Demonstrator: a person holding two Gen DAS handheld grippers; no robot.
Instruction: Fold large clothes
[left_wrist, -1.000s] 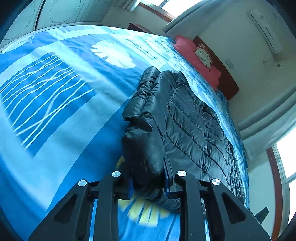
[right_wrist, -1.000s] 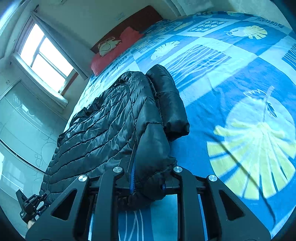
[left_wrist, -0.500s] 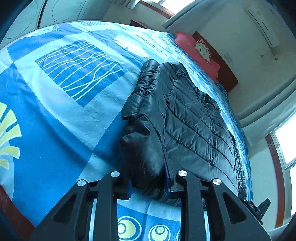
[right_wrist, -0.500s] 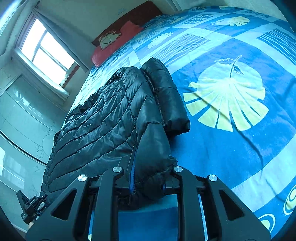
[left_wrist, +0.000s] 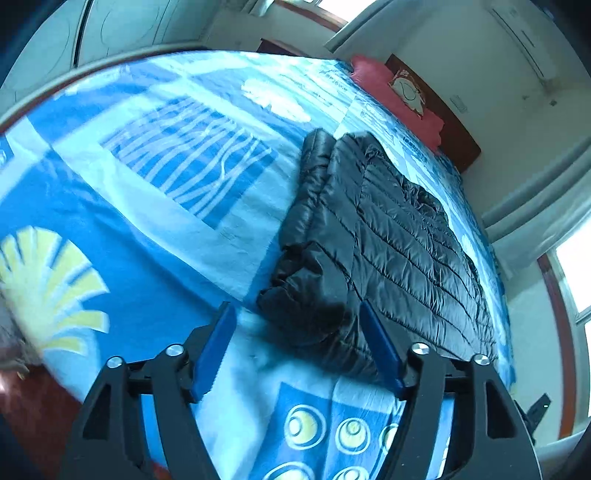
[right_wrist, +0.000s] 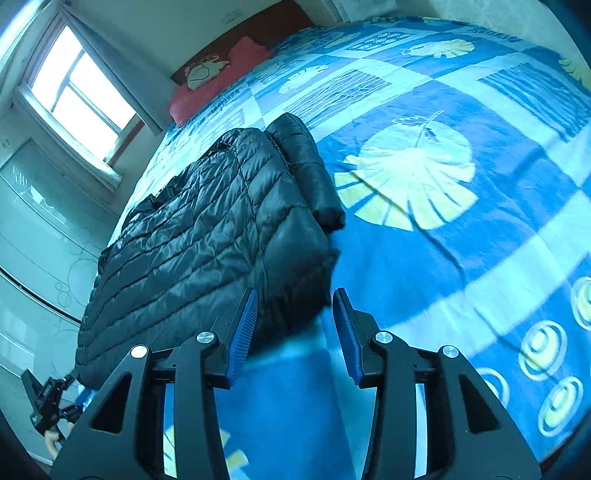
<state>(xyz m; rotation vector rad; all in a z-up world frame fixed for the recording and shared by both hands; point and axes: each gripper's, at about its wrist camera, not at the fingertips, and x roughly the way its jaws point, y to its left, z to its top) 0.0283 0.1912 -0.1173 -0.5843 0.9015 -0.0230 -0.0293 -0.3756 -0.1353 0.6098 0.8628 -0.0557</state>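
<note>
A black quilted puffer jacket (left_wrist: 391, 251) lies flat on the blue patterned bed cover (left_wrist: 155, 236), one sleeve folded along its side. My left gripper (left_wrist: 295, 308) hovers just short of the jacket's near corner. Its jaws are opening wide and the blue pads (left_wrist: 216, 343) touch nothing. In the right wrist view the same jacket (right_wrist: 207, 236) stretches away to the left. My right gripper (right_wrist: 295, 295) is opening too, with the jacket's other near corner loose between its fingertips and not pinched.
A red pillow (left_wrist: 399, 96) lies against the dark headboard at the far end. A window (right_wrist: 77, 96) and glass wardrobe doors (right_wrist: 33, 236) flank the bed. The wooden bed edge (left_wrist: 33, 402) is at the lower left. The left gripper (right_wrist: 46, 400) shows small in the right wrist view.
Both grippers were shut on the jacket's near corners and have let go. Their jaws have spread, and the jacket has dropped onto the bed as both drew back a little.
</note>
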